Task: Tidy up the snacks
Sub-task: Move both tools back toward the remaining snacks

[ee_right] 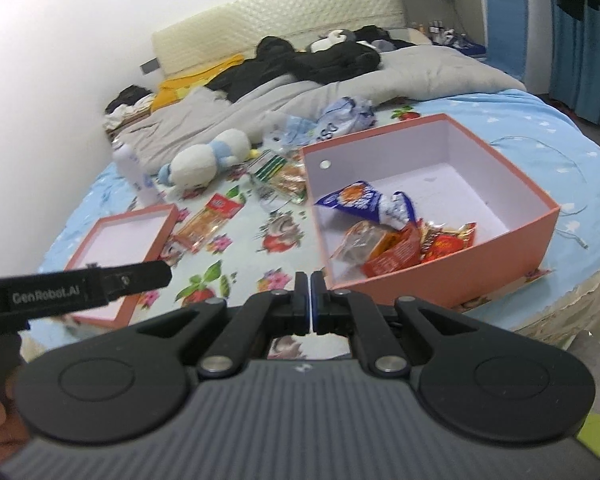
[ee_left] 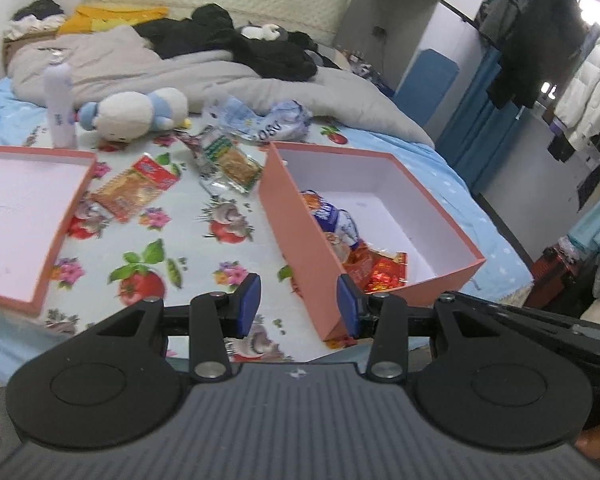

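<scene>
A pink box stands on the bed and holds a blue-white packet and several orange and red snack packs. An orange snack pack and a green-striped pack lie loose on the flowered sheet, left of the box. My left gripper is open and empty, just before the box's near corner. My right gripper is shut and empty, in front of the box's near left corner.
The pink lid lies to the left. A plush toy, a white bottle and crumpled wrappers lie farther back. A grey duvet and dark clothes cover the bed's far half.
</scene>
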A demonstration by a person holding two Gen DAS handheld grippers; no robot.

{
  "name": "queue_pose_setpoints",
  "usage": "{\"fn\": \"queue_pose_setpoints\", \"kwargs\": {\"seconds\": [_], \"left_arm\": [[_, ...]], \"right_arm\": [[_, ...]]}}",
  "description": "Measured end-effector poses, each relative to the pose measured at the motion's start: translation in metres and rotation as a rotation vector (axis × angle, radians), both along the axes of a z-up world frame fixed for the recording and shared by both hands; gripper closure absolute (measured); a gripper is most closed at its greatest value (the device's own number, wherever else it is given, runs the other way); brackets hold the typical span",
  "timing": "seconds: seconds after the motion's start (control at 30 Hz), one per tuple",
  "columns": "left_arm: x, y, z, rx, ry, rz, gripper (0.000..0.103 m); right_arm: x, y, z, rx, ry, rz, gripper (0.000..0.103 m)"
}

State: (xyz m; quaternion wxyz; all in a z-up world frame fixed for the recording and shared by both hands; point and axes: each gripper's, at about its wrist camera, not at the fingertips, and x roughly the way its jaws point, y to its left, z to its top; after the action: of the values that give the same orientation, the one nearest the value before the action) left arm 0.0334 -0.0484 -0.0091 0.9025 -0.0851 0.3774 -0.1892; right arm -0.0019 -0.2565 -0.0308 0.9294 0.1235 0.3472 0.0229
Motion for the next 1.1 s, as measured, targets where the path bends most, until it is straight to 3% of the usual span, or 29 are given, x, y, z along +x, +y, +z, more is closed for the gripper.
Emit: {"fn": "queue_pose_setpoints", "kwargs": {"seconds": [0.27,0.5,0.57,0.6,0.63,1.0,1.1], "left_arm": [[-0.029,0.024,-0.003,0.034,-0.002,0.036,0.055],[-0.044,0.052,-0.014,0.045,0.015,0.098,0.055],[-0.041,0.059,-0.018,0.042,0.023,0.119,0.055],[-0.038,0.063,-0.02,0.038,0.029,0.13,0.055],[-0.036,0.066,-0.021,0.035,0.03,0.136,0.055],[0.012,0.087,-0.042,0.044,0.084,0.184,0.055],[0.033,0.091,-0.05,0.049,0.095,0.197,0.048]], "right_arm": [[-0.017,0.03,0.002,-0.042,-0.047,0.093,0.097],[-0.012,0.057,-0.011,-0.029,-0.016,0.185,0.093],[-0.008,0.062,-0.013,-0.035,-0.013,0.194,0.049],[-0.007,0.063,-0.013,-0.031,-0.023,0.187,0.015],[-0.006,0.062,-0.013,-0.026,-0.035,0.181,0.007],[0.037,0.063,-0.025,-0.006,0.002,0.166,0.008],[0.054,0.065,-0.031,-0.017,0.013,0.175,0.008]]}}
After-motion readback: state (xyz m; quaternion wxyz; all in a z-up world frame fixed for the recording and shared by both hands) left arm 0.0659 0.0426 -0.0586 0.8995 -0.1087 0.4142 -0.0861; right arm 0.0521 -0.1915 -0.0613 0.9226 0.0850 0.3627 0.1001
